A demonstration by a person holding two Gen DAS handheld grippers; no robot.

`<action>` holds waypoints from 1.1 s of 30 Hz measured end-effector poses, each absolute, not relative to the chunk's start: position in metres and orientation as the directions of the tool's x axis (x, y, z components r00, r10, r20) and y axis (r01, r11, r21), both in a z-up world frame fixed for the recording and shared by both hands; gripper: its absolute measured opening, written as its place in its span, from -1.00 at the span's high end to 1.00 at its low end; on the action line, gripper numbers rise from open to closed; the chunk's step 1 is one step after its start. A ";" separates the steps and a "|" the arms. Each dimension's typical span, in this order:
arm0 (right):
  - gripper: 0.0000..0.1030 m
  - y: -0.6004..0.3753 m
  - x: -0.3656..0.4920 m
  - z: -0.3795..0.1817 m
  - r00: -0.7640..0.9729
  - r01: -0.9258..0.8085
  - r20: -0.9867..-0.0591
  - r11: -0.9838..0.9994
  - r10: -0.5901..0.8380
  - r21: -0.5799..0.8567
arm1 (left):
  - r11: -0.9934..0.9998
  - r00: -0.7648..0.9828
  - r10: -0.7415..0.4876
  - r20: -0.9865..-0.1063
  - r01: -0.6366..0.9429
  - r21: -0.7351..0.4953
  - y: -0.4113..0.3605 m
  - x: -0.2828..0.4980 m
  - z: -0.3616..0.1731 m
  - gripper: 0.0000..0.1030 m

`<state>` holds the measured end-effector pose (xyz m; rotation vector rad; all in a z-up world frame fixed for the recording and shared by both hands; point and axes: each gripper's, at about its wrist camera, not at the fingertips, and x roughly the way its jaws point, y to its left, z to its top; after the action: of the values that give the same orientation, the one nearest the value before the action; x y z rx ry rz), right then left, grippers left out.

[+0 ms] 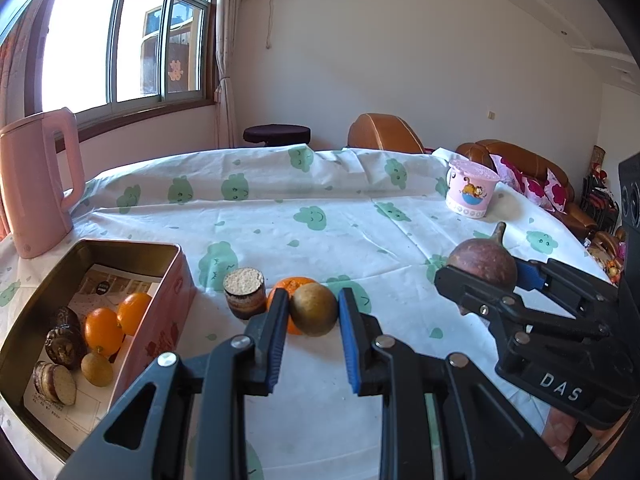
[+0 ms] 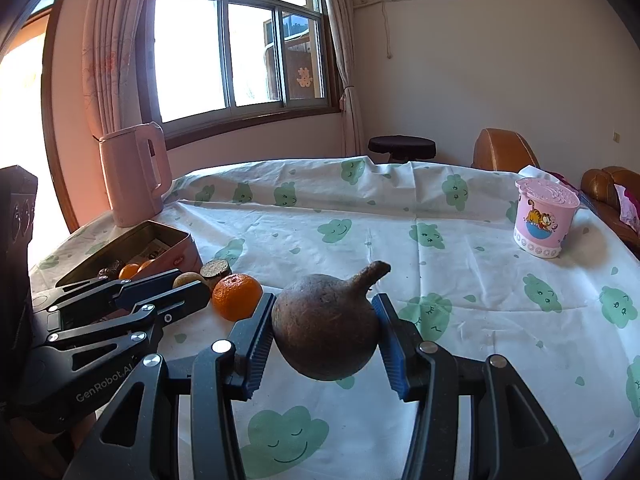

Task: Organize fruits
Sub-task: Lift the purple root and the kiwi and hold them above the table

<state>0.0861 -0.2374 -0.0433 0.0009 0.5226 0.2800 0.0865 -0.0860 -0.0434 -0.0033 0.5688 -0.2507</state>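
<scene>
My left gripper [image 1: 313, 298] is shut on a small round olive-brown fruit [image 1: 313, 312], low over the tablecloth and right in front of a tangerine [image 1: 294, 285]. A cut brown stub with a pale top [image 1: 244, 292] stands just left of them. My right gripper [image 2: 324, 308] is shut on a large brown round fruit with a stem [image 2: 326, 328] and holds it above the cloth. In the left wrist view that large brown fruit [image 1: 482, 264] hangs to the right. At the left, an open pink tin [image 1: 168, 280] holds two oranges [image 1: 116, 324], a small brown fruit and dark sliced pieces.
A pink kettle [image 1: 36, 184] stands behind the tin at the table's left edge. A pink cartoon cup with a lid [image 1: 470, 190] sits at the far right. The table wears a white cloth with green clouds [image 1: 320, 216]. Brown sofas and a dark stool lie beyond.
</scene>
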 end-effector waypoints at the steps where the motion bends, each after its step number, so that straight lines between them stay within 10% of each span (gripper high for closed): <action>1: 0.01 -0.238 0.085 -0.043 0.832 -0.265 -0.487 0.962 0.265 0.071 | 0.970 0.816 -0.234 -0.528 0.232 -0.071 -0.086 0.086 -0.043 0.48; 33: 0.01 -0.239 0.062 -0.031 0.893 -0.260 -0.370 0.965 0.257 0.042 | 0.977 0.879 -0.208 -0.430 0.210 -0.044 -0.084 0.066 -0.033 0.48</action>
<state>0.0620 -0.2388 -0.0311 -0.0085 0.3828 0.2680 0.0665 -0.0838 -0.0328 0.0038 0.4478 -0.2176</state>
